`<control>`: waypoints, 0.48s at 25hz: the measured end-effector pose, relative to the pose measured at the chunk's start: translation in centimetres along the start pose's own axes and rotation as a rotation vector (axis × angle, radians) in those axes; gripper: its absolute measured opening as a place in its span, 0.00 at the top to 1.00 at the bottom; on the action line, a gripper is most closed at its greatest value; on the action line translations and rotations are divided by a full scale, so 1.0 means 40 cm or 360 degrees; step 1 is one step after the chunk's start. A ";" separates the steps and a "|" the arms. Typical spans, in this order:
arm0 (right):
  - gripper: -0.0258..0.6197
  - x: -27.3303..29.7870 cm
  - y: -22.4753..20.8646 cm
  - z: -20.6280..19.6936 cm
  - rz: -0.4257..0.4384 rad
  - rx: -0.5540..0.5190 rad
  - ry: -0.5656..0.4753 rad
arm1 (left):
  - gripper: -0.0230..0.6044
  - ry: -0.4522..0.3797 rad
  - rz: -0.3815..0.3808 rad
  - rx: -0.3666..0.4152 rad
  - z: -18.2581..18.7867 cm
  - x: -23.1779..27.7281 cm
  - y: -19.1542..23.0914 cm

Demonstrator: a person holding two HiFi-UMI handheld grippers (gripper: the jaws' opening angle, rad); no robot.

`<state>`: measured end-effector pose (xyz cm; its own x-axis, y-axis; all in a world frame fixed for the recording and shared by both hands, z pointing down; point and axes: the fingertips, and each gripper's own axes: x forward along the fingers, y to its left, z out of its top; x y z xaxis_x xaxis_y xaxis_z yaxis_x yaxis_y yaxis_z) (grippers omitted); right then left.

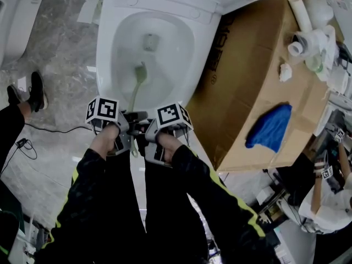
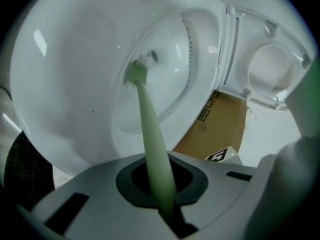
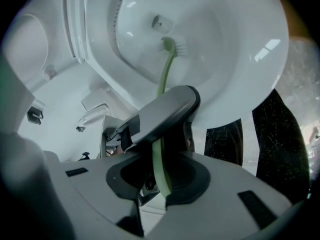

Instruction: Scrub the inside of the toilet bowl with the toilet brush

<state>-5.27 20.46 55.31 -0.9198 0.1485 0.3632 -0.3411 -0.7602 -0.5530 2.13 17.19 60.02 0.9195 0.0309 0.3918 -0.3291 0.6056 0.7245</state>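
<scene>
The toilet brush (image 1: 135,95) is gripped by both tongs at its near end, and its pale green handle runs away from us down into the toilet bowl (image 1: 108,54). In the left gripper view the left tongs (image 2: 167,204) are closed on the handle (image 2: 151,134), which fills the narrow gap between the 2 jaws. In the right gripper view the right tongs (image 3: 162,184) are likewise clamped on the handle (image 3: 167,71), nearer its end, with the left tongs' grey body crossing just ahead of them. From the head view the left tongs (image 1: 124,133) and right tongs (image 1: 150,136) sit side by side, almost touching, just over the bowl's near rim, each in a hand at the end of a dark sleeve (image 1: 88,197) with a yellow stripe.

Farther in, the brush head with its white bristles lies low against the bowl's inner wall (image 2: 75,84), just short of the small opening at the bottom. The seat (image 2: 272,66) stands raised behind the bowl (image 3: 240,59).

Right of the toilet stands a cardboard box (image 1: 247,87), touching the bowl's side, with a blue cloth (image 1: 269,126) lying on top. On the marbled floor (image 1: 60,43) to the left we see a dark shoe (image 1: 37,90) and a thin black cable (image 1: 49,130).
</scene>
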 end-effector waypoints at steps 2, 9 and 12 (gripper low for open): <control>0.85 0.004 0.006 0.003 -0.0020 -0.0022 0.0035 | 0.95 -0.0025 -0.0001 -0.0005 0.010 -0.006 -0.002; 0.85 0.017 0.028 0.018 -0.0097 -0.0129 0.0124 | 0.95 -0.0118 -0.0007 0.0007 0.047 -0.026 -0.013; 0.85 0.022 0.039 0.026 -0.0135 -0.0183 0.0147 | 0.95 -0.0137 -0.0013 0.0017 0.062 -0.032 -0.020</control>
<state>-6.39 18.74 55.56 -0.8990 0.2703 0.3446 -0.4331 -0.6658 -0.6076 0.68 14.69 60.35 0.9006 -0.0427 0.4326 -0.3242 0.5971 0.7337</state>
